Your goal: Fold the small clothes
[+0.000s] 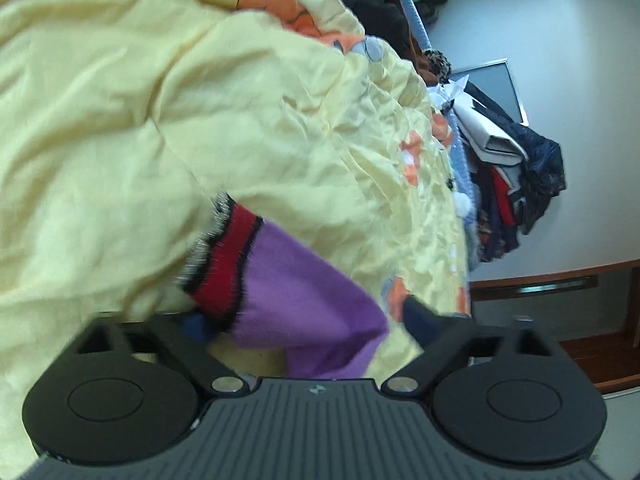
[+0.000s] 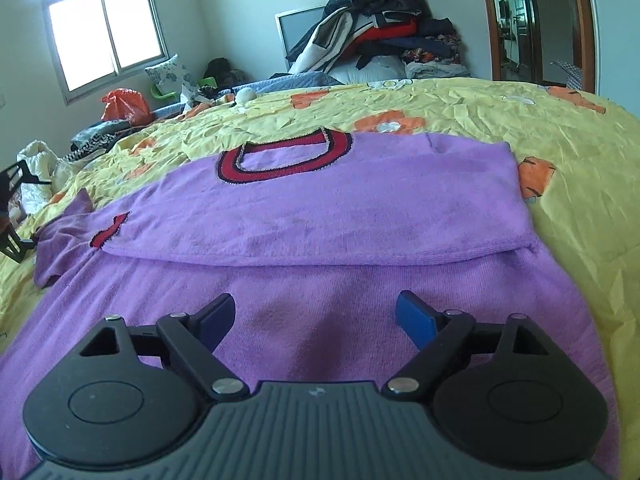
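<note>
Both grippers appear, each from its own wrist camera. Left gripper (image 1: pixel 304 324) has a purple sleeve with a red and black cuff (image 1: pixel 228 256) lying between its partly spread blue fingers (image 1: pixel 416 316); the view is blurred, so whether the pads press on the cloth cannot be told. Beyond it stretches a crumpled yellow bedsheet (image 1: pixel 140 120) printed with orange flowers. At the far edge of the bed sit dark heaps of clothing (image 1: pixel 520 168) against a pale wall.

Right gripper (image 2: pixel 316 316) is spread wide and holds nothing. It hovers just over the lower body of a purple sweater (image 2: pixel 320 208), which lies flat on the same yellow sheet (image 2: pixel 560 152). One sleeve is folded across the chest, forming a horizontal band just ahead of the fingers. The red neckline with black trim (image 2: pixel 280 156) faces away, towards the far side of the bed. The other sleeve's cuff (image 2: pixel 110 232) lies at the left edge. Farther off are a tall pile of clothes (image 2: pixel 384 32), a bright window (image 2: pixel 104 28) on the left, and a wooden door frame (image 2: pixel 536 20) on the right.
</note>
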Tool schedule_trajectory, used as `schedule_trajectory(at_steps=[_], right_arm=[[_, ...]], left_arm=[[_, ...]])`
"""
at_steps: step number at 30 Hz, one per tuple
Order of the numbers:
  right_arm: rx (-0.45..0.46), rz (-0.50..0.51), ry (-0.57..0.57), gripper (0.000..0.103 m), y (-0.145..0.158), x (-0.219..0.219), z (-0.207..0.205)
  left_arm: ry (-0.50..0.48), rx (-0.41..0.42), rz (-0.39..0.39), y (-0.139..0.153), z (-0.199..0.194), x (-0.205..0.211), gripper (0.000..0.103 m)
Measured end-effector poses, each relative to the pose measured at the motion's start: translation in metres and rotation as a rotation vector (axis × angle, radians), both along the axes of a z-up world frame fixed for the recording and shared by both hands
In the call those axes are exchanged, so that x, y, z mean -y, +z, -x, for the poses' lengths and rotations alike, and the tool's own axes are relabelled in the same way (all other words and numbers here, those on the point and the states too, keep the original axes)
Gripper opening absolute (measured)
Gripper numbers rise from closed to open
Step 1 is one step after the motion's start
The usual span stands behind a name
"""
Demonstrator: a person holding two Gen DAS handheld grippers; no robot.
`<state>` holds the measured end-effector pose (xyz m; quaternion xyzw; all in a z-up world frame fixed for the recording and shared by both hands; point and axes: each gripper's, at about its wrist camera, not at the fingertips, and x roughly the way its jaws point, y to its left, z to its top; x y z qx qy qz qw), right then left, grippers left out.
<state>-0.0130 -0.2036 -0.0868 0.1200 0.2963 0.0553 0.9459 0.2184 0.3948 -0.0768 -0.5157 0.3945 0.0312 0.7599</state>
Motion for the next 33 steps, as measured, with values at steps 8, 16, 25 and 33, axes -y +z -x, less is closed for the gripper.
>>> schedule_trajectory(at_steps=[8,16,25,33], right_arm=[[0.003,-0.007,-0.001,0.088,0.000,0.001,0.000],[0.003,-0.005,-0.001,0.089,0.000,0.001,0.000],[-0.001,0.014,0.001,0.089,0.001,-0.002,0.000],[-0.014,0.058,0.013,0.093,0.001,-0.012,-0.001]], left_arm=[[-0.006,0.037,-0.092,0.007,0.017,-0.023,0.005],[0.019,0.178,-0.281,0.070,0.073,-0.050,0.004],[0.144,0.216,-0.428,0.134,0.173,-0.103,0.004],[0.206,0.012,-0.388,0.071,0.215,-0.157,0.009]])
